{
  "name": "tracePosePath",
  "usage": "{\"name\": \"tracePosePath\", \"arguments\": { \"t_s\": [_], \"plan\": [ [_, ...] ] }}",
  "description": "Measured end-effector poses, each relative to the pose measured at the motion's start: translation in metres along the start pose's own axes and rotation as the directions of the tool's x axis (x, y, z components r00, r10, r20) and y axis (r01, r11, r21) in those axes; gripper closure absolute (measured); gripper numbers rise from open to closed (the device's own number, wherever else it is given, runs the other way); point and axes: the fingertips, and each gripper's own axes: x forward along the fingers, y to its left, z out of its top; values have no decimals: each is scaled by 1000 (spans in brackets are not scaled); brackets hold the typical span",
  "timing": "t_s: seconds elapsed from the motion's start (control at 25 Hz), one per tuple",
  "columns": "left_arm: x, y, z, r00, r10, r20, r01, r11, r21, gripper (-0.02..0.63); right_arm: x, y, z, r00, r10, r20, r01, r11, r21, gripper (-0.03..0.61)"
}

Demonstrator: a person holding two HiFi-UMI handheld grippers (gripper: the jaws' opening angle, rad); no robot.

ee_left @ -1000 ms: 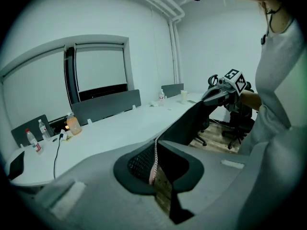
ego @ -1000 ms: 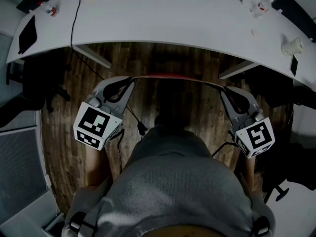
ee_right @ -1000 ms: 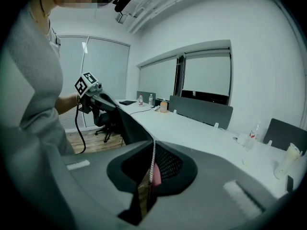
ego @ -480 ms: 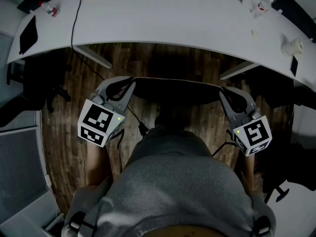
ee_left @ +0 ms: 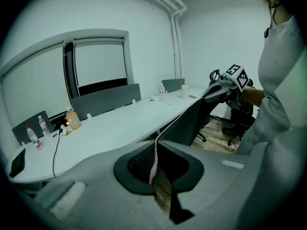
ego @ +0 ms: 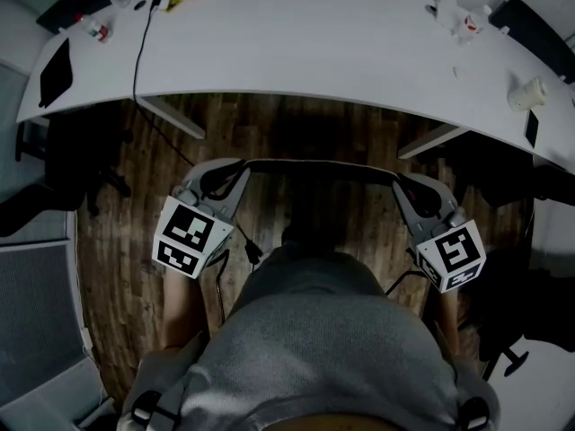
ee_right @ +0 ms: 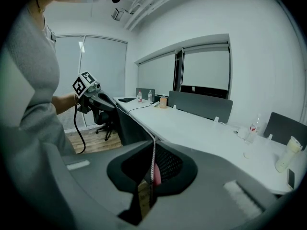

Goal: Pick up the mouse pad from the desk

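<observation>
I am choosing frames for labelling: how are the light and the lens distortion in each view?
Head view: dim overall, wood floor dark, white desk bright, its edge bowed by the lens. Left gripper view: black vignette at the corners; mouse pad dark, its face without detail. Right gripper view: same vignette, desk lines curved.

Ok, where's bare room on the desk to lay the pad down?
The desk's middle is bare, from the cable at left to the bottles at right. Both ends are crowded: a dark flat item left, a cup right.
</observation>
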Motion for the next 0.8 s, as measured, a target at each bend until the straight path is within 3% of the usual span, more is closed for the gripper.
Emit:
{"name": "tracePosePath", "arguments": {
  "t_s": [0.8],
  "plan": [
    [4, -3, -3, 1000, 1, -15, -1, 1000, 7, 597, -3, -1, -2, 999, -34, 29, 34, 999, 22, 561]
  ]
}}
